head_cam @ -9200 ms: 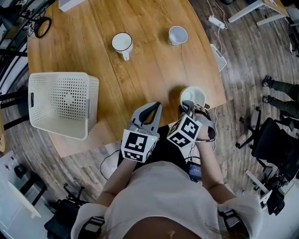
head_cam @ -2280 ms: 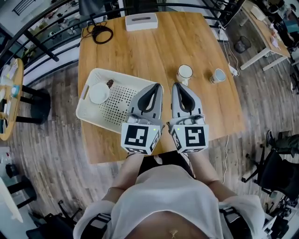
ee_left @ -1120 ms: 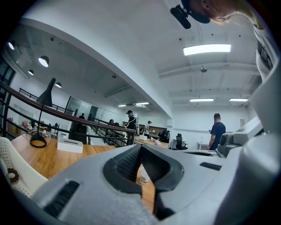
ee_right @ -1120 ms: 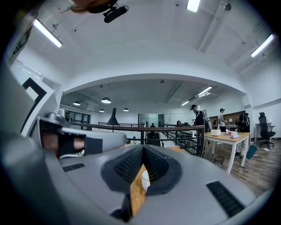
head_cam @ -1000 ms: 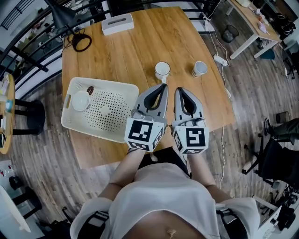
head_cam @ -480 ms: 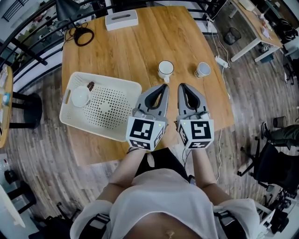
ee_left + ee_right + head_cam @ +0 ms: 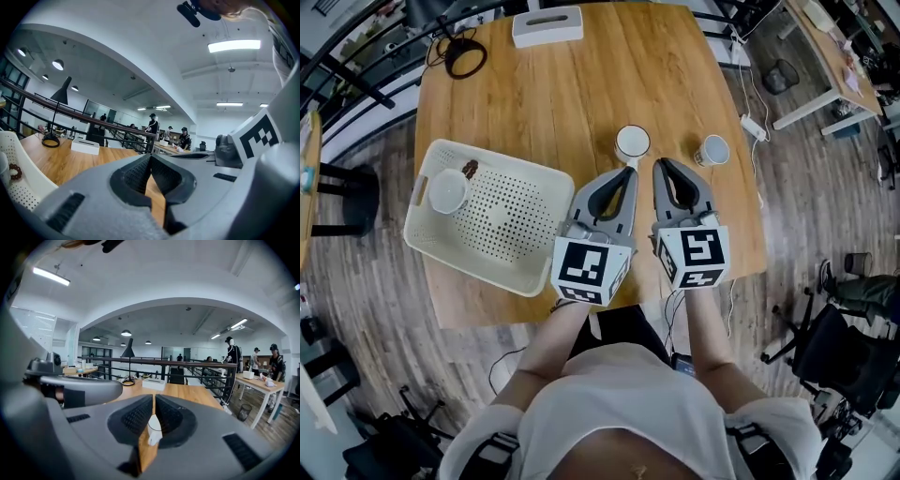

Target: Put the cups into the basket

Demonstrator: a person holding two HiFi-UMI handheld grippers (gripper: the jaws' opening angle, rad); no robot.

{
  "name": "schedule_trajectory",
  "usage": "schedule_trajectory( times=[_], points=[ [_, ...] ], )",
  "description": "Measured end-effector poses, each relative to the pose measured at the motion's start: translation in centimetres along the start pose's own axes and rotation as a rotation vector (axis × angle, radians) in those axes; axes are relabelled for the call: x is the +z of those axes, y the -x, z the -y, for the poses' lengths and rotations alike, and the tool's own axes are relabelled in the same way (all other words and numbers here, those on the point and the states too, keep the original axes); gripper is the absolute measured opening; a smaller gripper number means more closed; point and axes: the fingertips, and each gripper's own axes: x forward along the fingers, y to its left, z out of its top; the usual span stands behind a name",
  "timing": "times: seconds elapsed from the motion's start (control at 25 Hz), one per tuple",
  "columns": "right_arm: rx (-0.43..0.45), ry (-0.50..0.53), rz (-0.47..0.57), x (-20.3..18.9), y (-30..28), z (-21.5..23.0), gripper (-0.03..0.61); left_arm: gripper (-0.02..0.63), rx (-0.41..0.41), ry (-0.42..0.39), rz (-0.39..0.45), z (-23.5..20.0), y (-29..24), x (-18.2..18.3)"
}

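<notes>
Mug placement governed the reach: the white dark-rimmed ceramic mug (image 7: pixel 632 143) stood upright on the wooden bench (image 7: pixel 572 84), just ahead of both tips, handle towards the person. The right gripper (image 7: pixel 666 169) sighted it along shut, empty jaws. The left gripper (image 7: pixel 624 174) was likewise closed. The white perforated plastic basket (image 7: pixel 469 261) sat well left.

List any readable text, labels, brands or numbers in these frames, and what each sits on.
No readable words, brands or numbers in any view.
Marker cubes on the left tongs and right tongs: black-and-white square codes only, no letters.
White box at the table's far edge: no print can be made out.
The basket, the cup inside it, the mug and the small cup: plain, no print visible.
</notes>
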Motion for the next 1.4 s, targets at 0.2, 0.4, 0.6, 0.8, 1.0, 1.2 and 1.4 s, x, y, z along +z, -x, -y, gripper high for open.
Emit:
schedule_trajectory(
  times=[0.2,0.4,0.6,0.8,1.0,1.2,1.4],
  points=[
    [0.051,0.016,-0.052,-1.2,-2.6,1.6,0.012,0.008,0.053,0.03,-0.027,-1.2,-1.9,-1.6],
    [0.129,0.072,-0.167,-3.6,-5.2,3.4,0.021,0.008,0.081,0.044,-0.057,-1.3,-3.6,-3.0],
    [0.324,0.111,-0.375,-7.2,-8.4,1.9,0.294,0.008,0.098,0.082,-0.079,-2.1,-3.4,-4.1],
    [0.472,0.202,-0.595,-10.4,-10.7,0.5,0.453,0.008,0.11,0.116,-0.087,-2.4,-3.2,-4.9],
    [0.478,0.221,-0.692,-11.6,-12.5,0.8,0.457,0.008,0.134,0.12,-0.087,-2.8,-3.4,-5.4],
    [0.449,0.138,-0.807,-12.8,-14.1,0.0,0.456,0.008,0.142,0.142,-0.09,-4.4,-3.3,-5.8],
    [0.4,0.117,-0.893,-14.5,-14.0,0.1,0.454,0.008,0.137,0.153,-0.099,-4.6,-3.6,-6.3]
  ],
)
